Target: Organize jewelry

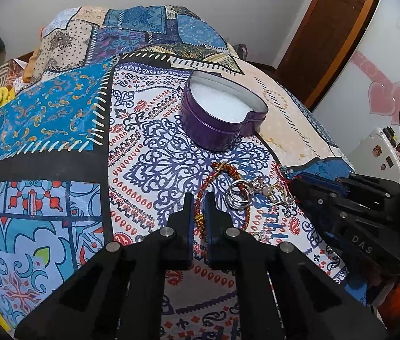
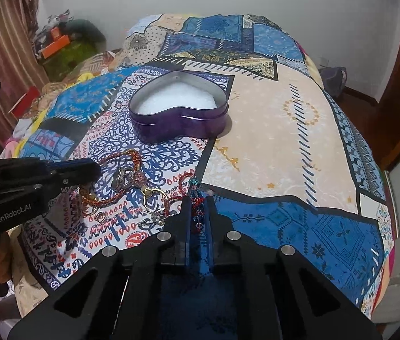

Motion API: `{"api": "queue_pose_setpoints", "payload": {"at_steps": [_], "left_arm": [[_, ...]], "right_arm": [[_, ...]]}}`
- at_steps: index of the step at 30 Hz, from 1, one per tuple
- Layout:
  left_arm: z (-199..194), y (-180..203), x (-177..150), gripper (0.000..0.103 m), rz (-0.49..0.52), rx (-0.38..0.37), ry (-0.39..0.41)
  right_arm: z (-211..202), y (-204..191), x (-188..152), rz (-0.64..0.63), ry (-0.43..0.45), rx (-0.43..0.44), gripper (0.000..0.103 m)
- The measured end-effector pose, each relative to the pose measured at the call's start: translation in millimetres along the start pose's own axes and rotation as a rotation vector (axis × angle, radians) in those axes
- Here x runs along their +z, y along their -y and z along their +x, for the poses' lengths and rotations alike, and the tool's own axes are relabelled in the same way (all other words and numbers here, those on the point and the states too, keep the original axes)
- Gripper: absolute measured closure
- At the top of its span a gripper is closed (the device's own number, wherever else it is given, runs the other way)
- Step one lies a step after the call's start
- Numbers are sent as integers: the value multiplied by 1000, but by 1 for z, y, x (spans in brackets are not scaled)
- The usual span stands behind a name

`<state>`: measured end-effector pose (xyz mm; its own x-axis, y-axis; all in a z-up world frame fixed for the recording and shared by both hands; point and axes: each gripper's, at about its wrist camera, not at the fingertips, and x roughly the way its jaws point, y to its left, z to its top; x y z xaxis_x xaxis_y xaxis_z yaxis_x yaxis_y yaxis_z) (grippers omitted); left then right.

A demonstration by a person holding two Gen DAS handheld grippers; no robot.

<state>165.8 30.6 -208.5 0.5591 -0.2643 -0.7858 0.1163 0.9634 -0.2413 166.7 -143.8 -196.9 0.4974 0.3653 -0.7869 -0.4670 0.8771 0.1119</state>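
A purple heart-shaped tin (image 1: 219, 126) with white padding stands open on the patterned bedspread; it also shows in the right wrist view (image 2: 180, 126). In front of it lies a heap of jewelry: silver rings (image 1: 238, 194), gold rings (image 1: 278, 195) and a red braided bracelet (image 1: 217, 180). My left gripper (image 1: 199, 198) is shut on the red braided bracelet at its near side. My right gripper (image 2: 198, 199) is shut on a red and blue beaded tassel ornament (image 2: 195, 195) at the heap's right edge. The rings (image 2: 123, 180) lie between the two grippers.
The patterned bedspread (image 2: 285, 141) covers the whole bed. A pillow under the spread rises behind the tin (image 1: 132, 36). A wooden door (image 1: 333, 28) stands at the right. Clutter (image 2: 58, 42) sits off the bed's far left corner.
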Motion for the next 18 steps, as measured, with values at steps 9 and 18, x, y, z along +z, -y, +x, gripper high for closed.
{"api": "queue_pose_setpoints", "payload": {"at_steps": [9,18], "left_arm": [[-24,4,8,99,7,3,61],[-59,14,19,99,25,-4,151]], "right_arm": [[-19,2,7,27,58,1,96],[-44,-3,20,23,138,6,96]]}}
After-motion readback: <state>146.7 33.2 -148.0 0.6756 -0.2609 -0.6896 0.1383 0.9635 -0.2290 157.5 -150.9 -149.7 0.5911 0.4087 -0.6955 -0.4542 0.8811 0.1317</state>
